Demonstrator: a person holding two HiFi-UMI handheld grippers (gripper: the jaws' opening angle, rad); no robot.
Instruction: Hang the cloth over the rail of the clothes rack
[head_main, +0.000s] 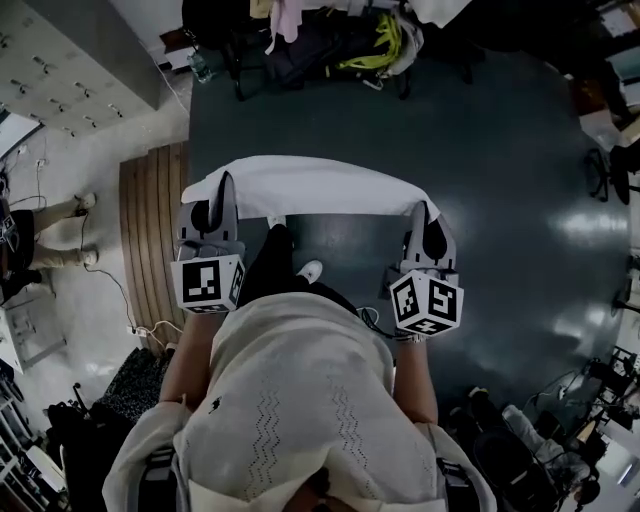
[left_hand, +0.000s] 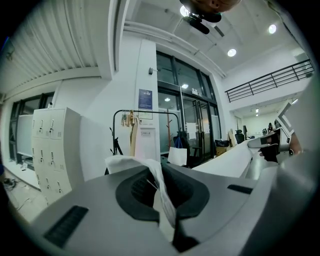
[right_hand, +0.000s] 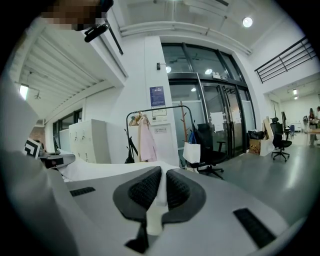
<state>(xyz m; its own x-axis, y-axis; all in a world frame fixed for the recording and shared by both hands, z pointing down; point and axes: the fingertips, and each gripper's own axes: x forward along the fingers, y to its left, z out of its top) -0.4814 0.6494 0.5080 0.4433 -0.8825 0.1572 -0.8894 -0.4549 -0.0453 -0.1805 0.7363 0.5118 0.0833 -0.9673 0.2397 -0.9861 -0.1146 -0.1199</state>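
Note:
A white cloth (head_main: 310, 187) is stretched flat between my two grippers above the dark floor. My left gripper (head_main: 226, 186) is shut on its left corner, and that corner shows pinched between the jaws as the cloth (left_hand: 161, 192) in the left gripper view. My right gripper (head_main: 421, 212) is shut on the right corner, where a strip of the cloth (right_hand: 159, 197) sits between the black pads. The clothes rack (right_hand: 159, 131) stands ahead by the white wall, a pink garment (right_hand: 145, 140) hanging on it. In the left gripper view the clothes rack (left_hand: 145, 131) is also in sight, far off.
A black office chair (right_hand: 210, 152) and a white bag (right_hand: 191, 152) stand right of the rack by the glass doors. White lockers (left_hand: 52, 150) line the left wall. In the head view a wooden platform (head_main: 152, 230) lies at left and cables and bags lie along the room's edges.

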